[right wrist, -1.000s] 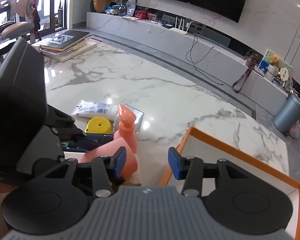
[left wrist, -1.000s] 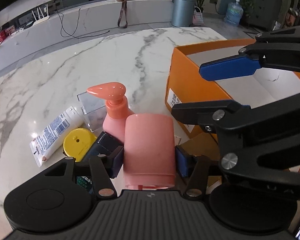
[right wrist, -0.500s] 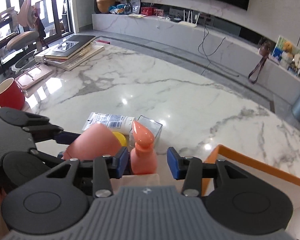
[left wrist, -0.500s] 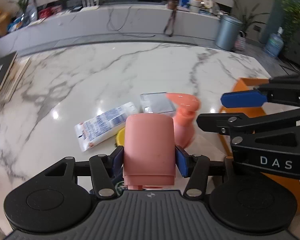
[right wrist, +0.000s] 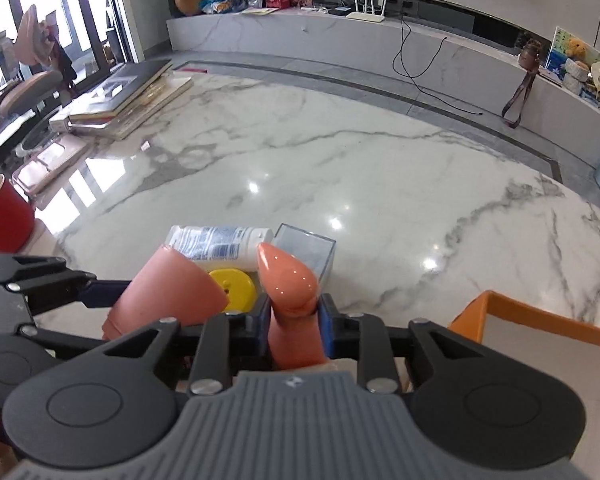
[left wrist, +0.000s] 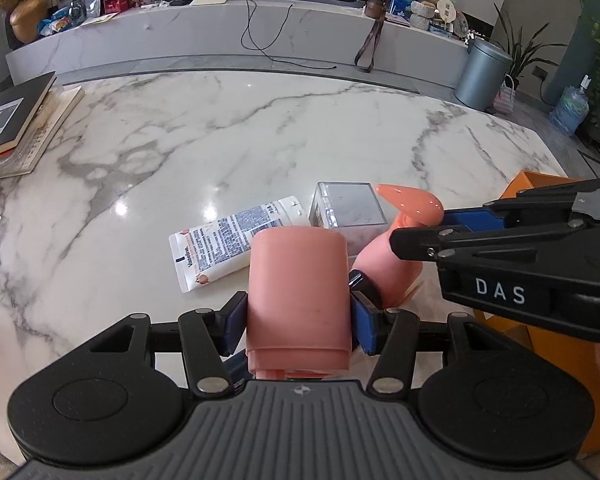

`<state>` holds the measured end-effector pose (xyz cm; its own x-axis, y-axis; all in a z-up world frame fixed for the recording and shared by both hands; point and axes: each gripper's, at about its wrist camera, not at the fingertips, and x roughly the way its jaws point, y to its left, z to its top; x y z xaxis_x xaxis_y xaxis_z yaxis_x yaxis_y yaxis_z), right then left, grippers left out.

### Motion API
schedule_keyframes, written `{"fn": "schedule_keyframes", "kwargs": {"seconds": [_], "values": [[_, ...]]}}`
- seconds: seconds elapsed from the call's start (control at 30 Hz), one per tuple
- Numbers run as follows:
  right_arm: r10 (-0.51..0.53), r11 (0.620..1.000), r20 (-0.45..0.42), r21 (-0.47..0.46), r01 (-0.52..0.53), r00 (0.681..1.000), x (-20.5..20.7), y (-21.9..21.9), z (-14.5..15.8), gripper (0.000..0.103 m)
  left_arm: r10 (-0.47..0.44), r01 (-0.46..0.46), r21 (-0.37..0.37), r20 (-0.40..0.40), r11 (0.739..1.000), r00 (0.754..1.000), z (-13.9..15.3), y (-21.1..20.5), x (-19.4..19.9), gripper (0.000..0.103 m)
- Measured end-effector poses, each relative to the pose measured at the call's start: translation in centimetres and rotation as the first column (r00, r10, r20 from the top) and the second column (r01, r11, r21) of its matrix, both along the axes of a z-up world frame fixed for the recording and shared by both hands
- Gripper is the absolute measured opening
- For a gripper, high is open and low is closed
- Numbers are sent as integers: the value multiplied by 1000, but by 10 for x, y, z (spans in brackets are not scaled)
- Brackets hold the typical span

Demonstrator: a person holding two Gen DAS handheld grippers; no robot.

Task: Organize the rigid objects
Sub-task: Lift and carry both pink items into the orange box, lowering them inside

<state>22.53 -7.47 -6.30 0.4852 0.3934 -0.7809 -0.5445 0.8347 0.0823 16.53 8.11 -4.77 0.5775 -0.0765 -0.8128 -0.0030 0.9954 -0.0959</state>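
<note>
My left gripper (left wrist: pixel 298 316) is shut on a pink cylindrical container (left wrist: pixel 298 292), held upright above the marble table (left wrist: pixel 260 140). The same container (right wrist: pixel 168 284) shows at the left of the right wrist view. A coral pump bottle (right wrist: pixel 288 280) stands just to its right. My right gripper (right wrist: pixel 294 320) straddles the bottle's neck below the spout. Its jaws are closing and the blue pads (right wrist: pixel 265 320) touch the neck on both sides. From the left wrist view the pump bottle (left wrist: pixel 384 256) shows between the right gripper's fingers (left wrist: pixel 420 240).
A white tube (left wrist: pixel 236 236), a clear plastic box (left wrist: pixel 348 204) and a yellow lid (right wrist: pixel 234 288) lie behind the bottles. An orange box (right wrist: pixel 532 316) sits open at the right. Stacked books (left wrist: pixel 12 120) and a red cup (right wrist: pixel 4 216) stand at the table's left.
The right gripper dropped over the pump bottle and its jaws narrowed onto the neck. The left gripper rolled and swung left, away from the orange box, still holding the pink container.
</note>
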Motion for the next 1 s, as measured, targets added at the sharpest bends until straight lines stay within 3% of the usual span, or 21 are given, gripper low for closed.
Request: {"fn": "schedule_keyframes", "kwargs": {"seconds": [0.17,0.43,0.77,1.0], "values": [[-33,999,30,18,33,999,-7,-6,9,24,-5,5,4,25,1000,1000,5,-2,-2,62],[-68,996,158,67,58,985,-31,-30,63,24,-47,48,-14,90,999,995,37,-15,-9,62],[-198,975,300,160,155,933,-60,-102,130,24,-174,189,-77,169,979,970,92,-71,-12,62],[-326,945,287,134,299,901,-64,-169,127,24,-280,296,-127,134,947,951,95,-128,13,62]]}}
